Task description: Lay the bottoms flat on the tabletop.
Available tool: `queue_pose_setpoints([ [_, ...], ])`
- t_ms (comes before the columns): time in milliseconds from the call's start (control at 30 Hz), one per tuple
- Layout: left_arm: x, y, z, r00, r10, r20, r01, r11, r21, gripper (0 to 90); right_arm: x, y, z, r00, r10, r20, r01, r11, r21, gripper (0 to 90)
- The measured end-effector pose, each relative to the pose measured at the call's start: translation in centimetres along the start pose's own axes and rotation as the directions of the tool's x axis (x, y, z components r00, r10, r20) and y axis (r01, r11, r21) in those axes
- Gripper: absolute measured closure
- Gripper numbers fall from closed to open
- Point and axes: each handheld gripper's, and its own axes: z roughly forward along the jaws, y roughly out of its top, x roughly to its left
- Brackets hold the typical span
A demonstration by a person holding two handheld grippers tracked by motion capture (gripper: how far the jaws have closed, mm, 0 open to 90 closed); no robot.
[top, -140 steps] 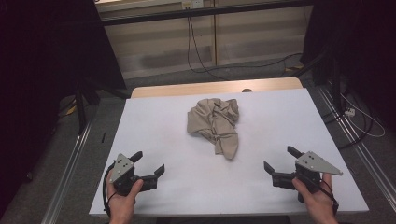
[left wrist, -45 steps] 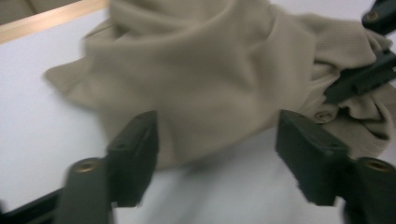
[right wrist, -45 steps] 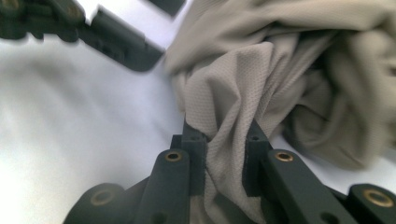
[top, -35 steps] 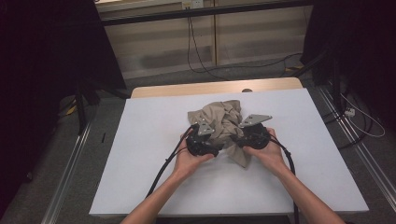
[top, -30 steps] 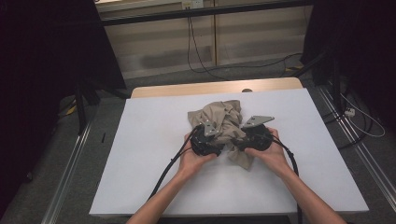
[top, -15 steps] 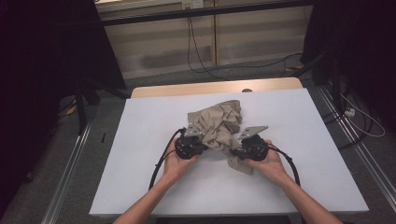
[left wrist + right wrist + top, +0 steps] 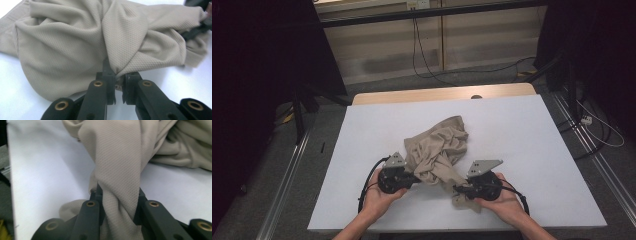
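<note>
Beige knit cloth (image 7: 439,150) lies crumpled on the white table (image 7: 537,150), a little nearer the front edge than the middle, with both grippers clamped on its near folds. At the left, the left gripper (image 7: 412,178) sits close to the front edge and points right into the heap; in the left gripper view its jaws have pinched a thin gather of the fabric (image 7: 117,71) between their tips, almost fully closed, and the cloth fans out taut from that pinch. Holding so small a fold probably serves to catch one edge or corner rather than a whole bunch. To the right, the right gripper (image 7: 459,190) lies near the front edge and points left at a tail of cloth that trails toward the person. In the right gripper view a thicker twisted rope of fabric (image 7: 117,202) runs between its jaws, which are closed on it. With the two grips set apart, the likely aim is to draw the garment out and spread it flat.
</note>
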Motion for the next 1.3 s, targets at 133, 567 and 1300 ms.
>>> queue_pose_setpoints([
  [133,-0.3,-0.8,-1.1,0.9982,-0.004,-0.06,0.002,0.9993,-0.037,81.0,0.2,0.4,0.1,0.9992,-0.007,0.04,0.008,1.0,-0.025,59.9],
  [567,-0.6,0.7,-2.3,0.9905,0.029,-0.135,-0.053,0.9825,-0.179,25.1,-3.2,1.2,-1.9,0.9693,0.134,0.206,-0.105,0.983,-0.149,32.8],
  [1300,-2.0,1.0,-2.2,0.9906,0.07,-0.118,-0.094,0.9716,-0.217,20.0,-7.4,6.3,7.8,0.9768,0.067,0.203,-0.064,0.998,-0.023,44.2],
])
